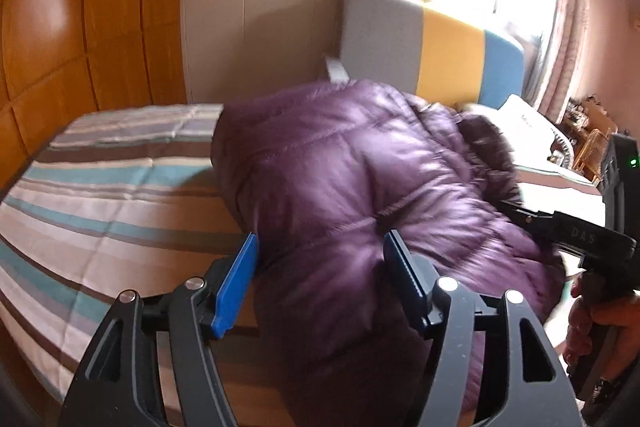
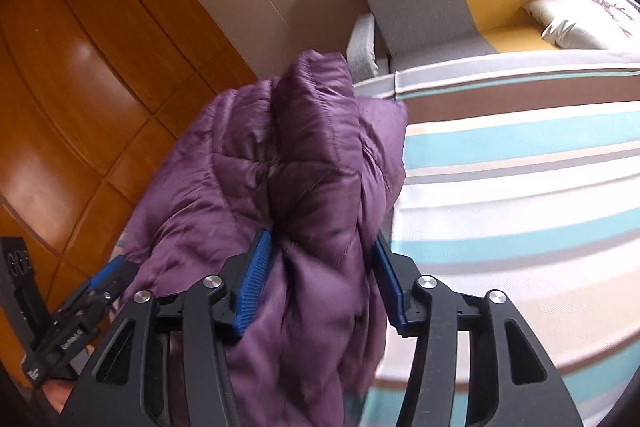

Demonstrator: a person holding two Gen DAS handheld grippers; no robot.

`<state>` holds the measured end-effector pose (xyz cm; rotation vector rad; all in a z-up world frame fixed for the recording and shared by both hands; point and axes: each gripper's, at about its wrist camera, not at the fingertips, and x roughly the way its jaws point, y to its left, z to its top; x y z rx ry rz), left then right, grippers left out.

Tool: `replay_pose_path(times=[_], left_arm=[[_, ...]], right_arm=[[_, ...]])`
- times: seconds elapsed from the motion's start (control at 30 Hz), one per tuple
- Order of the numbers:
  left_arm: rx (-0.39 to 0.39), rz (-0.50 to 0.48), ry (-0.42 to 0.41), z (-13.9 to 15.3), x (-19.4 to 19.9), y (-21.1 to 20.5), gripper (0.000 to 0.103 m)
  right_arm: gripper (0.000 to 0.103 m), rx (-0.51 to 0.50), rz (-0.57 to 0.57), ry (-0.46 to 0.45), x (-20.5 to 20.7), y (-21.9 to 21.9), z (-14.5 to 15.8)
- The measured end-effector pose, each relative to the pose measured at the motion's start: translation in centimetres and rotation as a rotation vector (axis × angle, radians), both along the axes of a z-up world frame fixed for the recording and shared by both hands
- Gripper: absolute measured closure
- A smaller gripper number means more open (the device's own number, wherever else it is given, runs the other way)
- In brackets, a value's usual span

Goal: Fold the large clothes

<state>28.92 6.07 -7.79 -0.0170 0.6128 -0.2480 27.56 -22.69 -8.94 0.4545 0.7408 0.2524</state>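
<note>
A purple jacket point(image 1: 360, 187) is heaped on the striped bed point(image 1: 100, 187). The left gripper point(image 1: 320, 275) is spread, its pads clear of the fabric. The right gripper point(image 2: 320, 275) is parted around a fold; contact cannot be told.

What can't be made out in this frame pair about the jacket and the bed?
- Purple jacket: its near end is cut off by the bottom edge in both wrist views, and motion blur softens its right side.
- Striped bedspread: the jacket covers the part under it.
- Clutter by the window: too small and blurred in the left wrist view.
</note>
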Motion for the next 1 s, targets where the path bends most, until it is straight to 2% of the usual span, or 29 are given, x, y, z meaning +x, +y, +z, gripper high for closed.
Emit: replay_pose_path(times=[0.07,0.13,0.2,0.3,0.4,0.47,0.57,0.7,0.8,0.87,1.0], left_arm=[[-0.004,-0.025,-0.047,0.8,-1.6,-0.3,0.035],[0.044,-0.063,-0.079,1.0,-2.7,-1.5,0.031],[0.143,-0.078,-0.044,-0.1,-2.6,-3.0,0.032],[0.133,-0.073,0.017,-1.9,-2.1,-2.5,0.032],[0.153,-0.068,0.022,-3.4,-2.2,-1.6,0.032],[0.186,-0.073,0.012,-4.5,-2.2,-1.2,0.032],[0.167,-0.064,0.024,-5.2,-1.5,-0.8,0.031],[0.156,-0.052,0.026,-4.6,-1.5,-0.7,0.031],[0.093,-0.035,0.04,-3.9,-2.2,0.0,0.026],[0.058,-0.009,0.044,-3.3,-2.8,0.5,0.02],[0.002,0.033,0.013,-1.7,-3.4,1.6,0.018]], right_arm=[[0.052,0.007,0.004,-0.01,-0.6,-0.7,-0.1],[0.052,-0.033,0.014,0.005,-1.4,-0.3,-0.1],[0.052,-0.094,0.021,0.015,-2.0,0.4,-0.3],[0.052,-0.164,0.016,0.04,-2.9,1.1,-1.0],[0.052,-0.133,0.036,0.087,-3.2,1.6,-2.7],[0.049,-0.166,0.042,0.091,-3.1,2.4,-3.7],[0.042,-0.211,0.045,0.081,-2.0,2.7,-4.3],[0.042,-0.152,0.035,0.088,-2.1,1.9,-4.0],[0.042,-0.128,0.006,0.053,-3.4,1.0,-2.7],[0.042,-0.13,-0.016,0.022,-4.7,0.6,-1.6],[0.042,-0.158,-0.065,-0.094,-5.7,0.1,1.8]])
